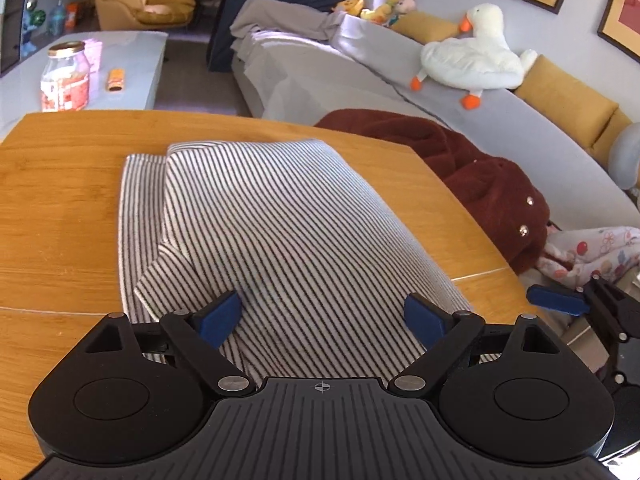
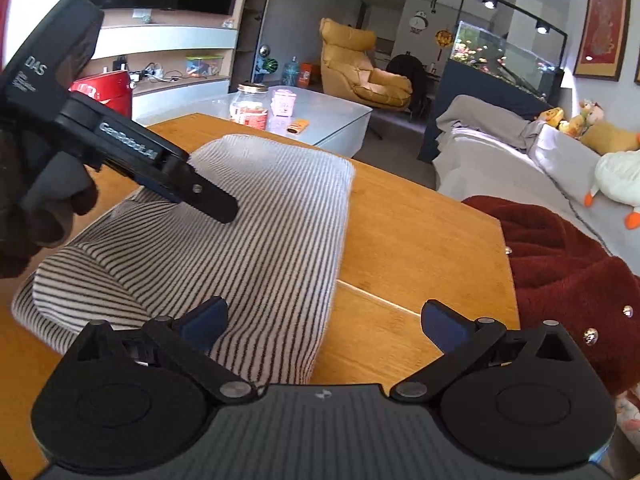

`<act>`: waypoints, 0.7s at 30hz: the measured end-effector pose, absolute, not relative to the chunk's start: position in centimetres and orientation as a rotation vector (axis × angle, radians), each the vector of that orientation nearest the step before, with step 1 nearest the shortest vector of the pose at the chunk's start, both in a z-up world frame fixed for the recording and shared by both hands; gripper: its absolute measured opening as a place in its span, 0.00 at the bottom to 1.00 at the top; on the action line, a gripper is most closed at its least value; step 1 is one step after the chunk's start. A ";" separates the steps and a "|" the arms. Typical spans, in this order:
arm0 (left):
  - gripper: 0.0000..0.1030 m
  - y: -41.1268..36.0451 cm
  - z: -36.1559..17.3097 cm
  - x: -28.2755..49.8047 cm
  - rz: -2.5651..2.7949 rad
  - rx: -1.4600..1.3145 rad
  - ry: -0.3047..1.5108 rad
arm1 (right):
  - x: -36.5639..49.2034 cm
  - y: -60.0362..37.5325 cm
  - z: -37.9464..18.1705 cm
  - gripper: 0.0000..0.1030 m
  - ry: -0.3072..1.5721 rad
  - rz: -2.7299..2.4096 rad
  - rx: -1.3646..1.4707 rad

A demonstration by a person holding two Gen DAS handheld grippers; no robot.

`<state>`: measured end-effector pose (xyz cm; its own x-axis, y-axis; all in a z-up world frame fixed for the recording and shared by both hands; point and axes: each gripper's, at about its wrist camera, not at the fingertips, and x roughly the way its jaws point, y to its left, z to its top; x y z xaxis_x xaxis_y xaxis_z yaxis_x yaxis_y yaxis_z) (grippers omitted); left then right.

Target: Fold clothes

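A black-and-white striped garment (image 1: pixel 272 232) lies folded on the wooden table (image 1: pixel 60 208), with a folded-in sleeve at its near left. My left gripper (image 1: pixel 322 318) is open, its blue pads just above the garment's near end, holding nothing. In the right wrist view the same garment (image 2: pixel 240 248) fills the left half of the table (image 2: pixel 420 240). My right gripper (image 2: pixel 324 326) is open and empty over the garment's right edge. The left gripper's body (image 2: pixel 132 152) hovers over the garment's far left.
A dark red fleece jacket (image 1: pixel 472 176) hangs off the table's right edge, beside a floral cloth (image 1: pixel 592 256). A grey sofa (image 1: pixel 480 120) with a plush duck (image 1: pixel 476 56) lies beyond. A low white table holds a jar (image 1: pixel 66 76).
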<state>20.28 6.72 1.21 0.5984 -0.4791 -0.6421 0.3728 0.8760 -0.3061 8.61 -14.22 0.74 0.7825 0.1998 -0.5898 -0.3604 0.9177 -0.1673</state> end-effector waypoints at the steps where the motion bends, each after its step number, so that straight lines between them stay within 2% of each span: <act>1: 0.91 6.8 1.3 20.0 -0.481 -0.126 0.785 | 8.6 -14.2 0.9 1.00 0.612 0.325 -0.269; 9: 0.93 9.3 2.4 16.1 -0.457 -0.122 0.787 | 10.1 -16.5 3.6 1.00 0.608 0.392 -0.068; 14: 0.93 8.3 1.3 14.2 -0.412 0.047 0.789 | 9.8 -14.3 0.6 1.00 0.673 0.392 -0.179; 21: 0.95 9.5 1.2 14.0 -0.389 0.003 0.800 | 8.3 -12.7 0.4 1.00 0.633 0.376 -0.277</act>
<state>14.00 9.45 1.15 0.6295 -0.3383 -0.6994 0.3404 0.9293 -0.1432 8.26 -12.71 0.39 0.7427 0.2554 -0.6190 -0.4221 0.8962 -0.1367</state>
